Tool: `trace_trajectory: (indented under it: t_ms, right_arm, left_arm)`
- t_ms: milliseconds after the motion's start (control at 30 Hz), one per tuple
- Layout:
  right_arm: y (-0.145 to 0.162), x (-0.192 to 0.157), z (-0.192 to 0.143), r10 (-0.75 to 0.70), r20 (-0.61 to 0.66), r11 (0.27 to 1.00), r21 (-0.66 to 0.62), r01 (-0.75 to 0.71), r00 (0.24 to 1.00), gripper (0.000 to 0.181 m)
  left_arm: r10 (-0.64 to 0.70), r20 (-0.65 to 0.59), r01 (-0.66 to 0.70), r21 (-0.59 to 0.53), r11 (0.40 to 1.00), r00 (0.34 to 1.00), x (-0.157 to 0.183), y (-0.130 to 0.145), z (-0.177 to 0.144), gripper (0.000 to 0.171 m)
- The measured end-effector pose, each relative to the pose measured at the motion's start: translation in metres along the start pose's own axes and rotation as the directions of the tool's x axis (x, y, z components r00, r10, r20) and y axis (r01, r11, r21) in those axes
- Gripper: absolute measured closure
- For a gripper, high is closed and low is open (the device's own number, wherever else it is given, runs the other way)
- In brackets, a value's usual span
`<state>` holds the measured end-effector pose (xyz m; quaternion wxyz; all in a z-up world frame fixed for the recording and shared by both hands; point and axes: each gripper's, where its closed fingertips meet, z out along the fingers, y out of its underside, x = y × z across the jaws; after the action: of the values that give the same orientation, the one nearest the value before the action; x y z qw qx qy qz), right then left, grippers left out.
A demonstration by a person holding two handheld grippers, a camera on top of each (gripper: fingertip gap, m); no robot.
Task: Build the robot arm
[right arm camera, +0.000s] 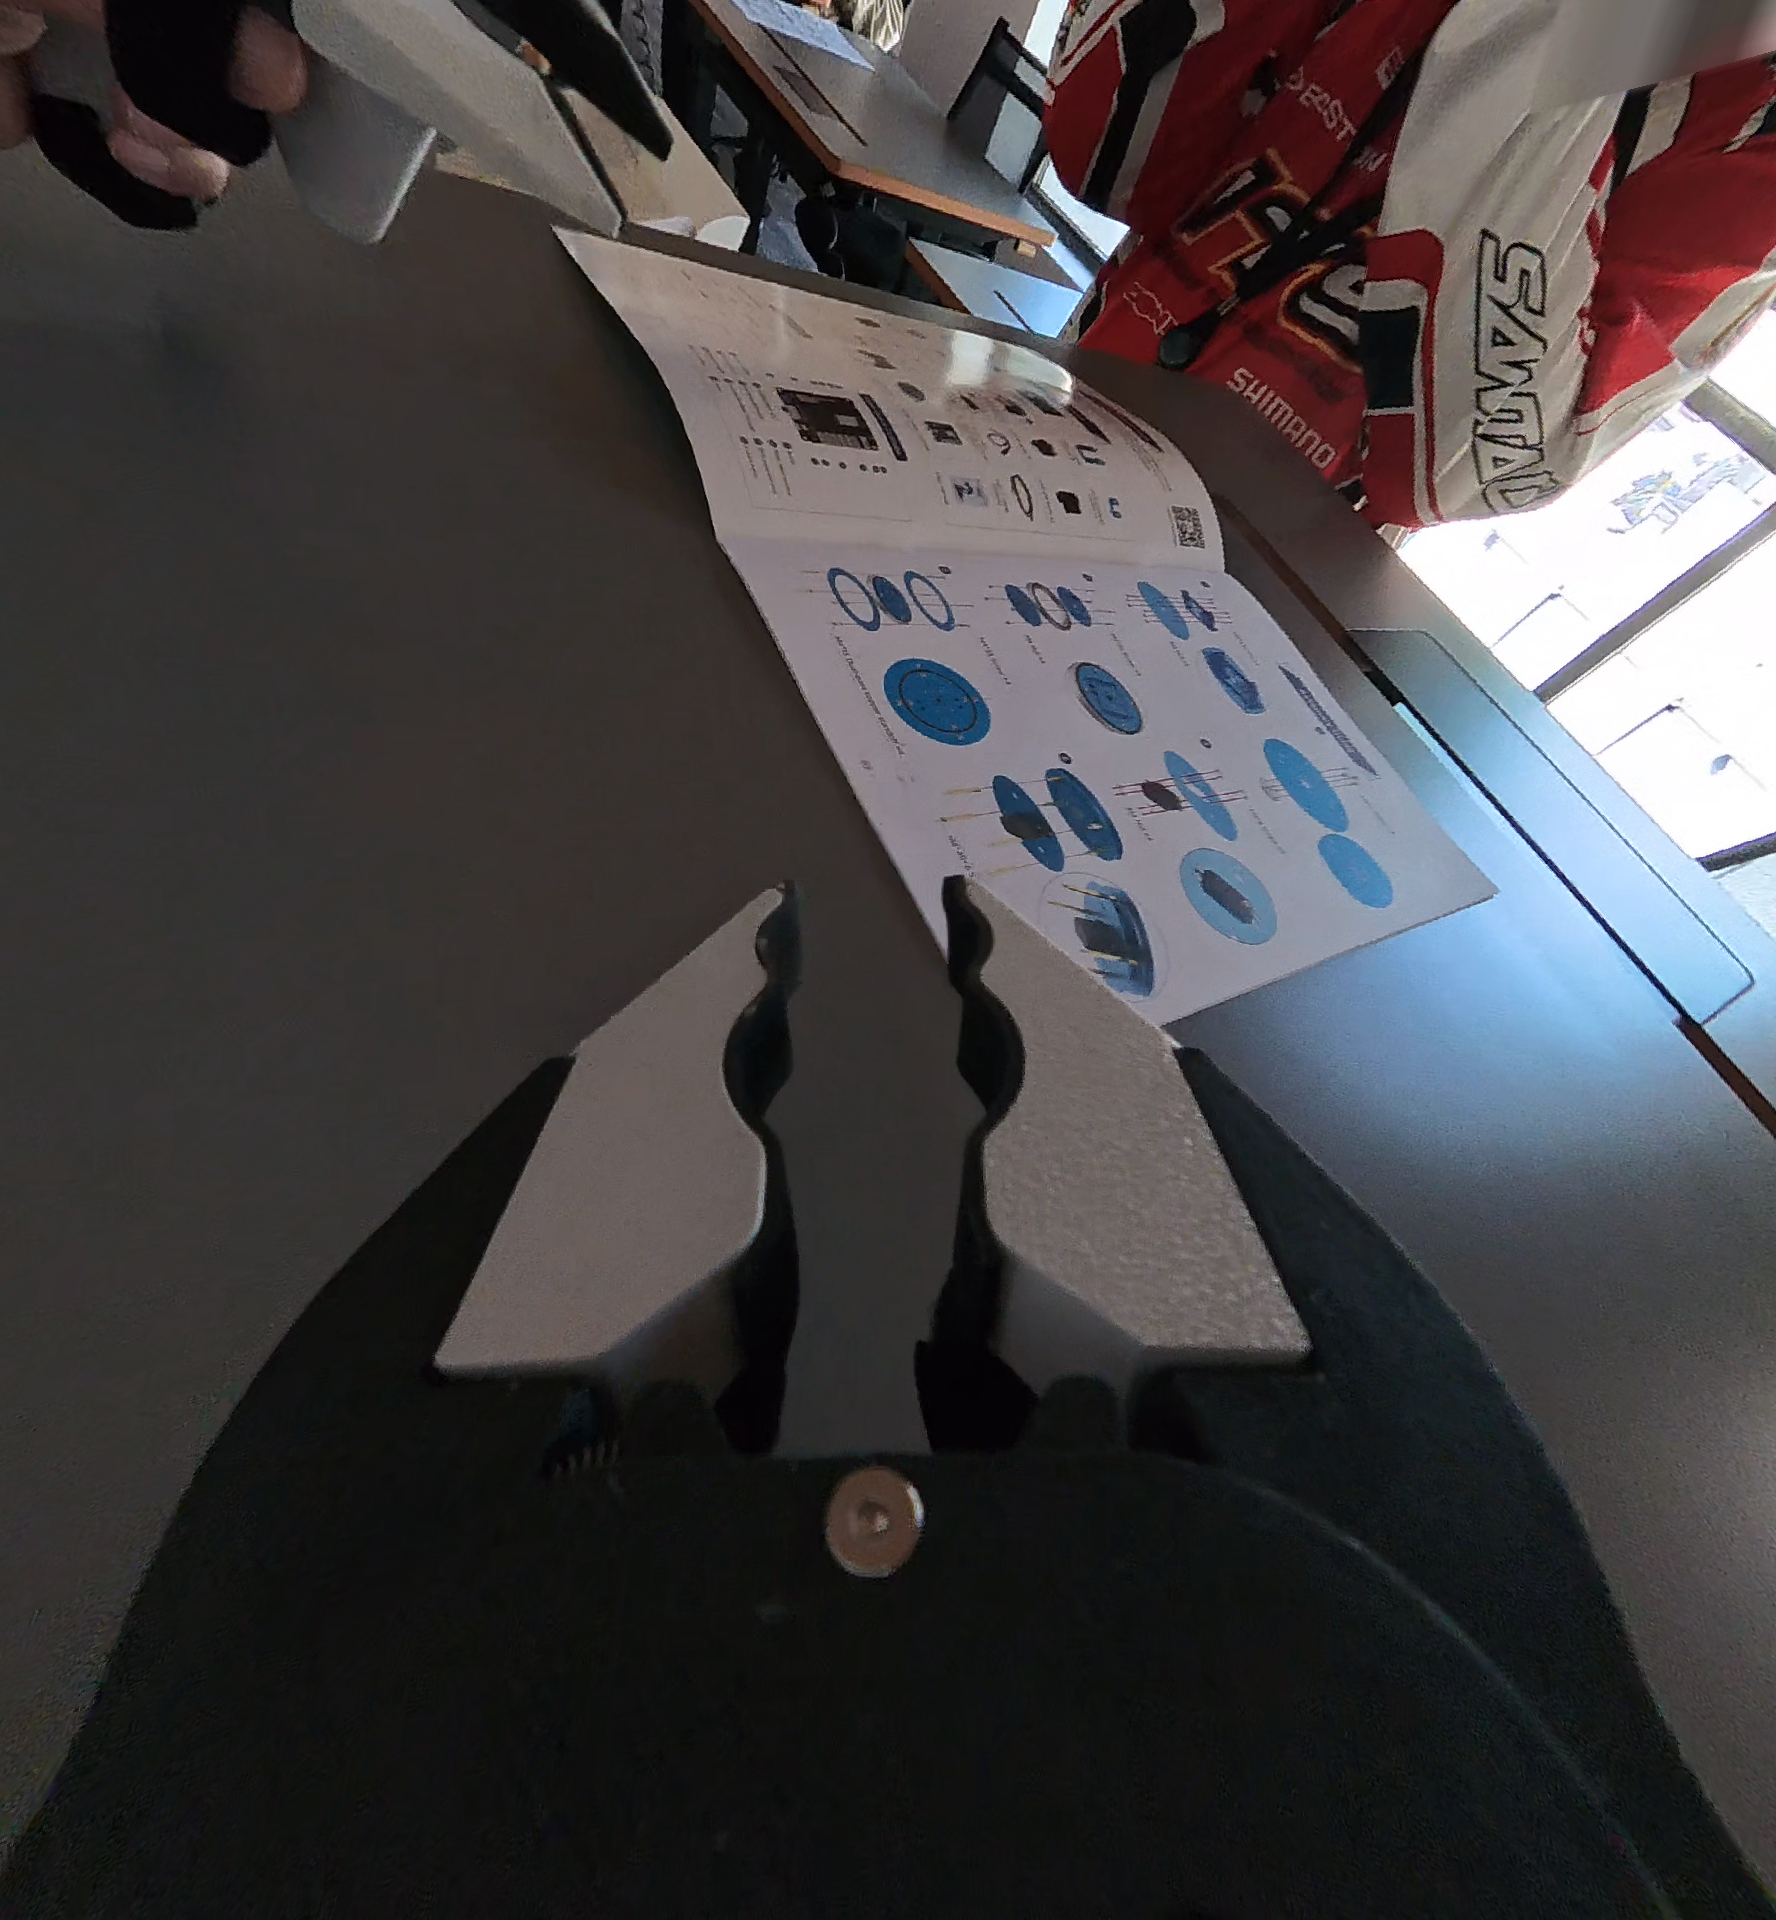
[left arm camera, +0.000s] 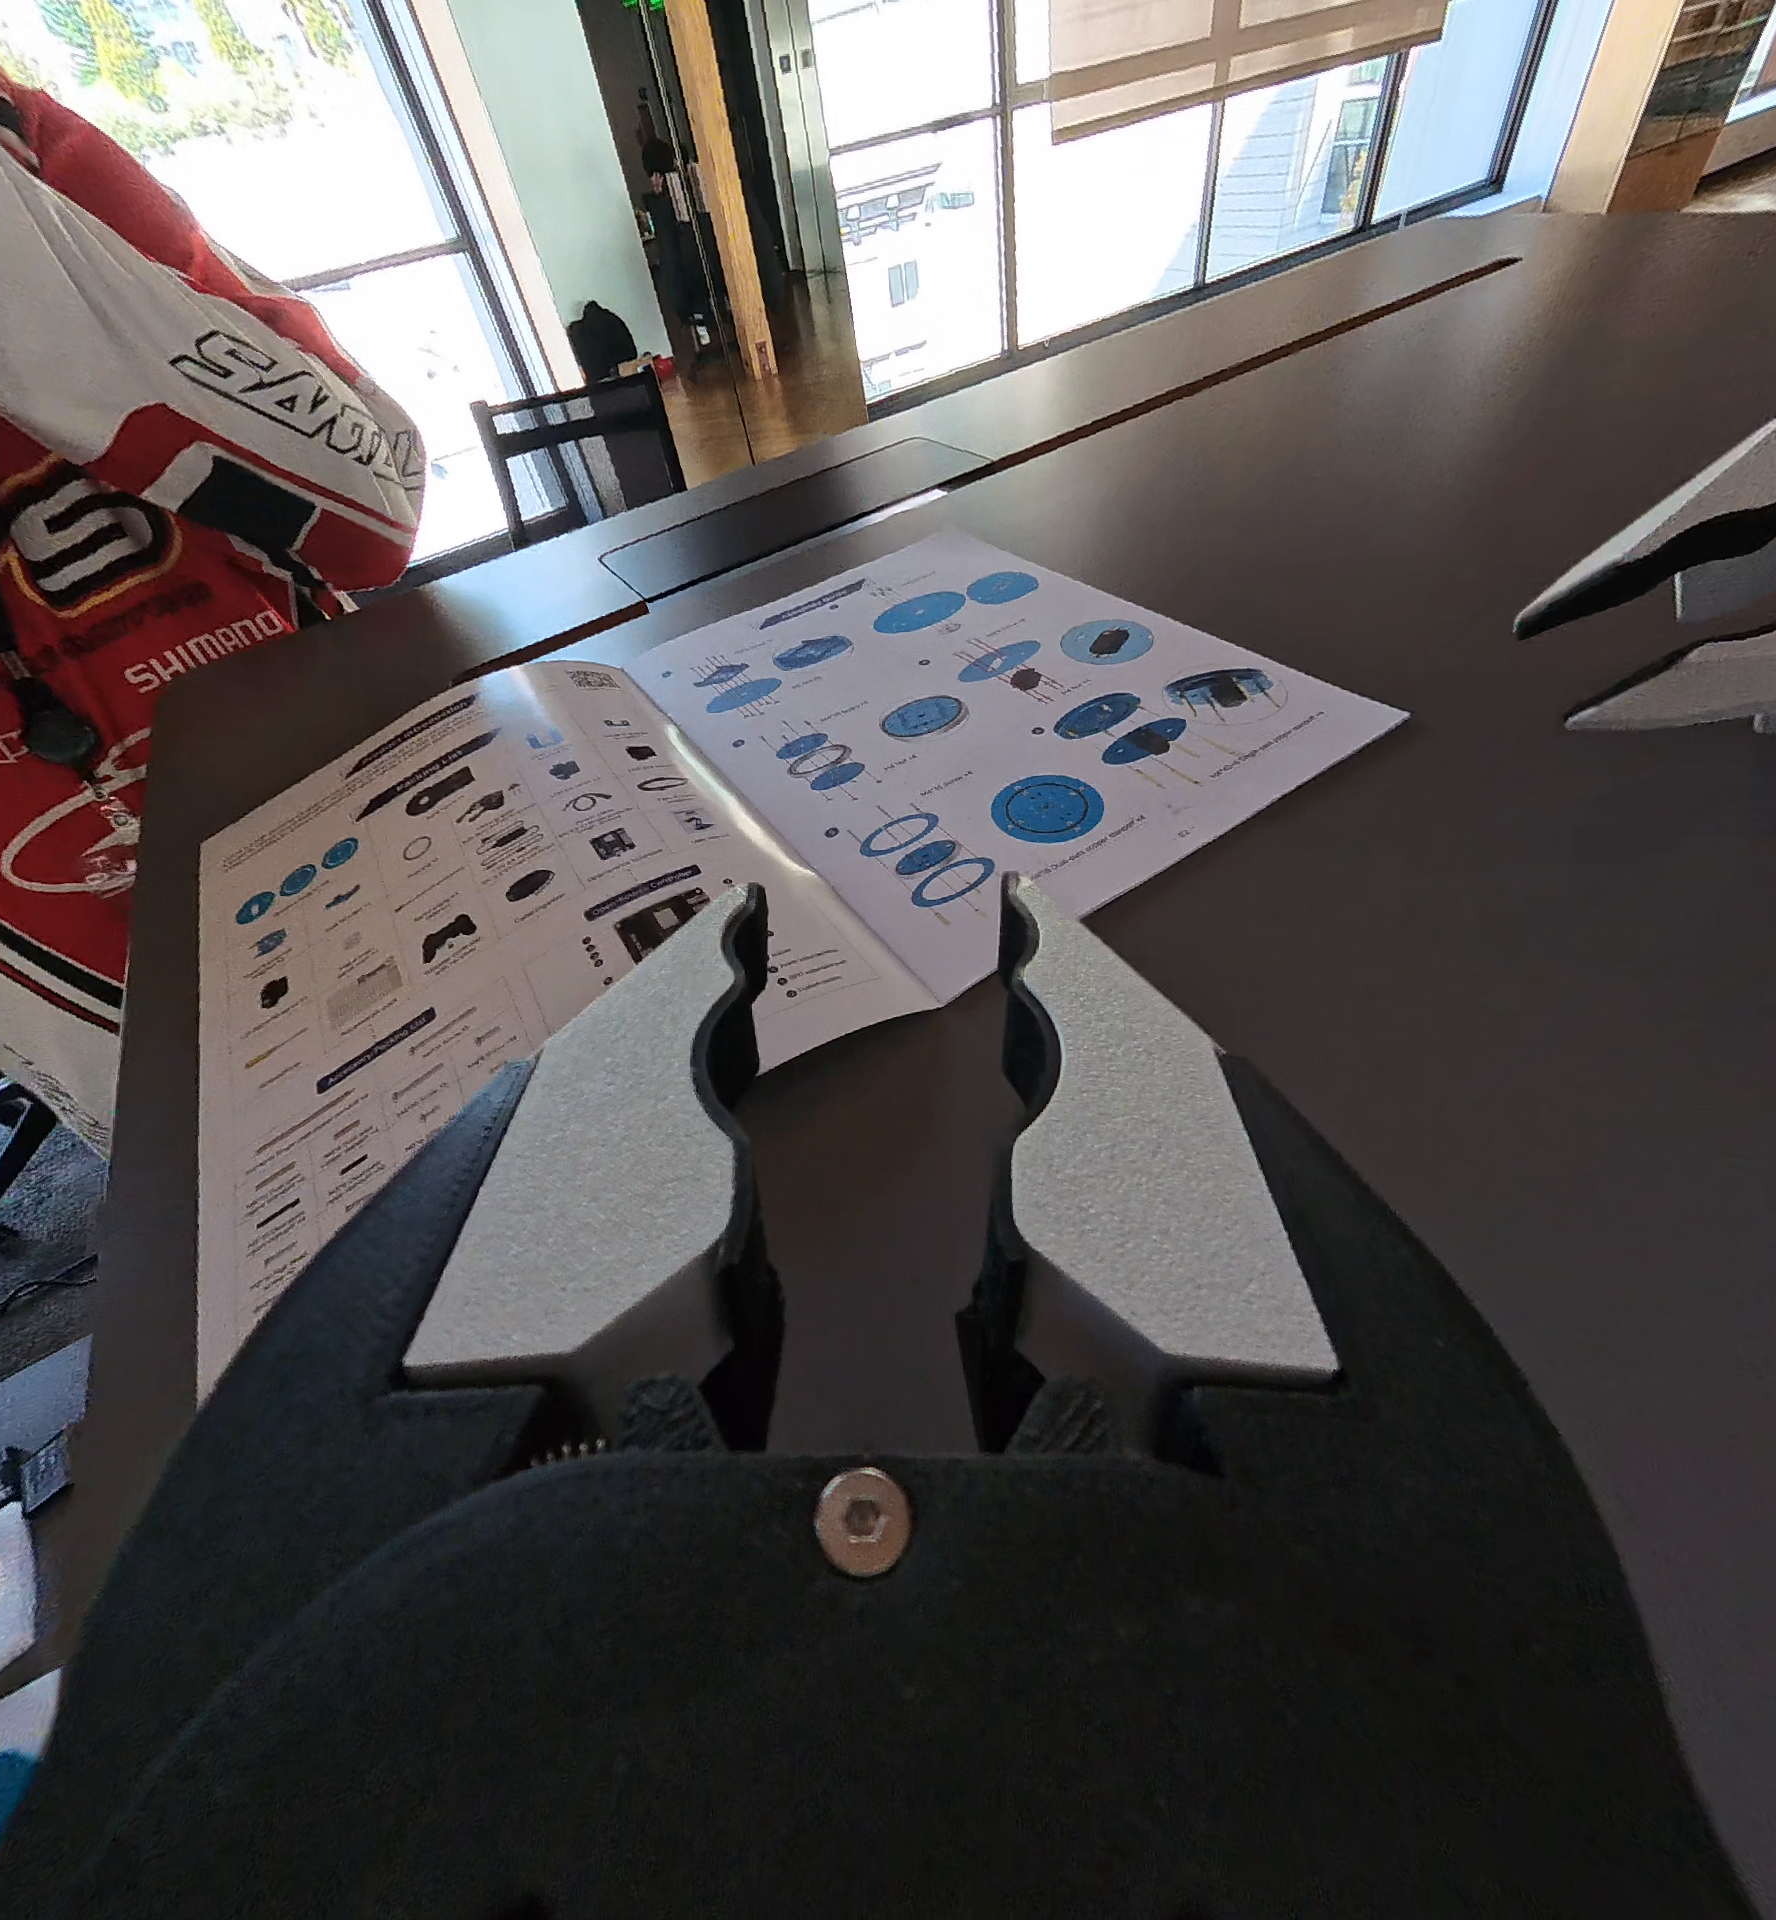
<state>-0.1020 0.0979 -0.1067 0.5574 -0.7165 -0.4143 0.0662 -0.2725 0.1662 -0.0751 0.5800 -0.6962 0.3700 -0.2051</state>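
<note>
An open booklet (left arm camera: 759, 800) with blue and black part drawings lies flat on the dark table (left arm camera: 1383, 1039). My left gripper (left arm camera: 879, 904) is open and empty, just above the booklet's near edge at the centre fold. My right gripper (right arm camera: 868, 899) is open and empty, low over the table at the near corner of the booklet (right arm camera: 1071, 707). The right gripper also shows at the right edge of the left wrist view (left arm camera: 1694, 613). The left gripper, held by a gloved hand, shows at the top left of the right wrist view (right arm camera: 364, 114).
A person in a red and white jersey (left arm camera: 84, 520) stands at the table's edge beside the booklet, also in the right wrist view (right arm camera: 1435, 260). A flush cover panel (left arm camera: 790, 499) sits in the table behind the booklet. A chair (left arm camera: 583, 447) and windows lie beyond. The tips of one gripper are about 20 centimetres away from the tips of the other.
</note>
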Motion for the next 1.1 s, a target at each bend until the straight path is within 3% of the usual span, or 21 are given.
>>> trace_trajectory:
  t_ms: [167,333,533,633,800,967,1100]
  right_arm:
    - [-0.021,0.003,0.009,0.102,-0.034,0.993,0.063,-0.1,0.994,0.156]
    - [-0.08,-0.021,0.033,0.074,-0.123,0.986,0.155,-0.054,0.99,0.157]
    - [-0.181,-0.107,0.111,0.03,-0.109,0.961,0.278,0.002,0.994,0.159]
    - [-0.244,-0.176,0.167,0.009,-0.003,0.924,0.381,-0.007,1.0,0.159]
    - [-0.334,-0.293,0.263,-0.099,0.18,0.883,0.47,0.003,0.979,0.159]
    - [-0.383,-0.381,0.337,-0.121,0.358,0.866,0.493,-0.077,0.926,0.159]
    - [-0.388,-0.407,0.392,-0.067,0.404,0.875,0.464,-0.141,0.912,0.159]
  left_arm:
    - [-0.06,-0.069,0.065,0.071,0.995,0.996,0.001,-0.015,-0.037,0.127]
    - [-0.046,-0.005,0.046,0.098,0.994,0.999,-0.037,0.013,-0.142,0.129]
    - [-0.209,0.076,0.205,0.054,0.977,0.975,-0.116,0.117,-0.298,0.132]
    - [-0.256,0.232,0.272,-0.042,0.961,0.938,-0.17,0.192,-0.379,0.129]
    - [-0.358,0.46,0.447,-0.097,0.889,0.812,-0.239,0.299,-0.498,0.133]
    - [-0.337,0.589,0.506,-0.146,0.85,0.735,-0.297,0.372,-0.567,0.138]
    - [-0.35,0.603,0.527,-0.14,0.838,0.717,-0.36,0.41,-0.575,0.139]
